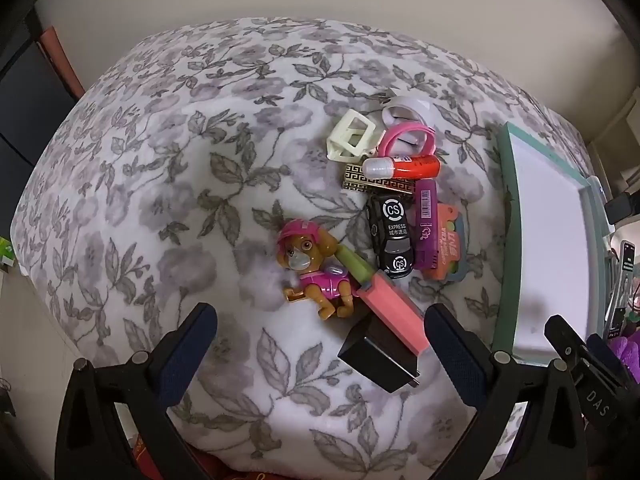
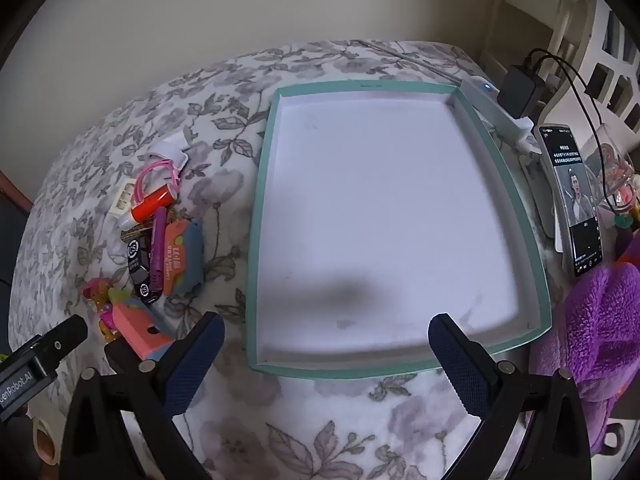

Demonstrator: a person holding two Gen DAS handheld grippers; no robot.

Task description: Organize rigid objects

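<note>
None of the small rigid objects has reached the shallow white cardboard tray with the teal rim (image 2: 262, 216), so by the look of it the sorting has not begun: its floor shows only a soft shadow. Everything waits in a loose pile on the grey-and-white floral fleece blanket (image 1: 140, 200), all of it left of the tray. Farthest from the tray lies the brown plastic puppy figure in a pink cap and vest (image 1: 310, 268), touching a green stick and a pink rectangular block (image 1: 394, 312), with a black cube-shaped wall charger (image 1: 378, 354) against the block's near end. Closer to the tray, a cream open-frame plastic clip (image 1: 352, 138) and a pink ring (image 1: 404, 138) sit at the far end of the pile, then an orange-red tube with a white cap (image 1: 402, 166) on a gold-and-black patterned bar, a black toy car marked CS Express (image 1: 392, 236), a purple tube (image 1: 426, 224) and an orange card beside the tray's rim. The left gripper (image 1: 320, 328) hangs over the puppy, block and charger with its jaws spread wide and nothing between them; the right gripper (image 2: 326, 338) hovers over the tray's near edge, likewise wide apart and empty. Every piece is left to move.
</note>
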